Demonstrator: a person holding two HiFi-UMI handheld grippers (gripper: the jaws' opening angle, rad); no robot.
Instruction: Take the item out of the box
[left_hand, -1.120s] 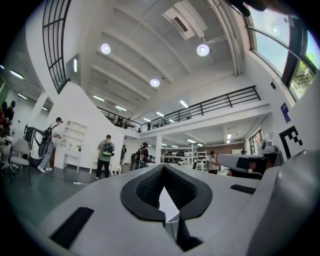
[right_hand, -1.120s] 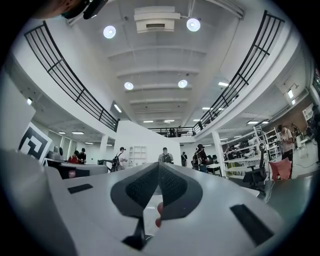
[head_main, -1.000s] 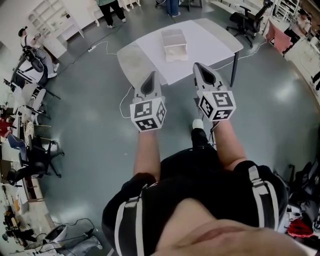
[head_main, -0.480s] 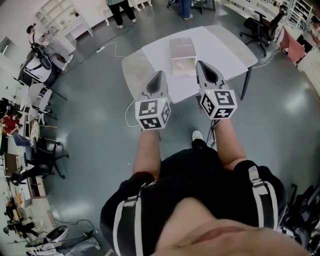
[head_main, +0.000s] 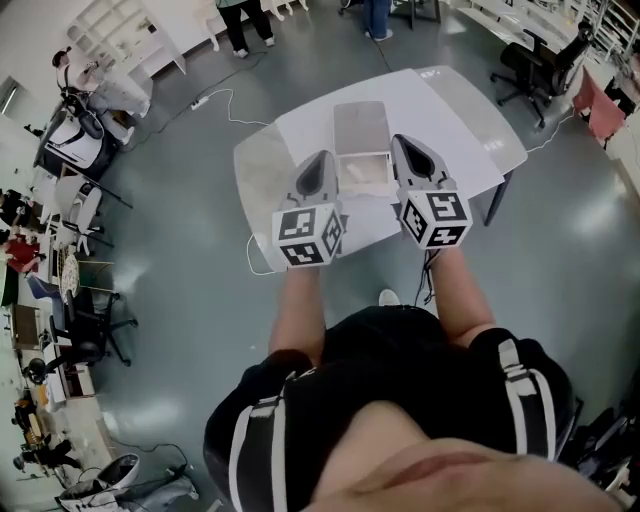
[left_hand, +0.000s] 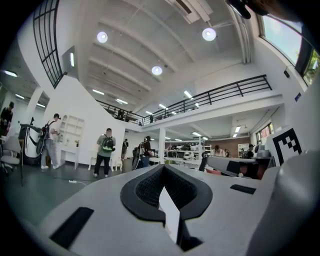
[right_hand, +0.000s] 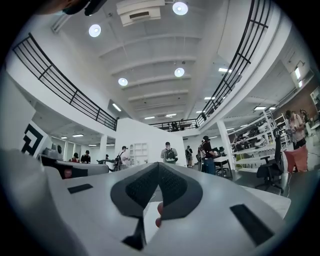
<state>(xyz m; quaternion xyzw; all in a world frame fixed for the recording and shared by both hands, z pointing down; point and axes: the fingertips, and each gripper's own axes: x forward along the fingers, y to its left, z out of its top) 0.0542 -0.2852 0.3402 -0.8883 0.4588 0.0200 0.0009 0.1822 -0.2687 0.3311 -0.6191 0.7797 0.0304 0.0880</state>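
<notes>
I am holding the left gripper (head_main: 321, 168) clenched, with nothing in it, at the near edge of the white worktop (head_main: 268, 160). The pale box (head_main: 361, 128) is sitting on the worktop just ahead, between the two grippers, and I cannot make out the item inside. I am holding the right gripper (head_main: 408, 152) clenched and empty, beside the box's right side.

Head camera looks steeply down past left gripper (head_main: 322, 160) and right gripper (head_main: 405, 145) to the table (head_main: 465, 110); the 2 gripper cameras, low behind their jaws, face level, sharing the hall's white shelving (left_hand: 70, 132).
</notes>
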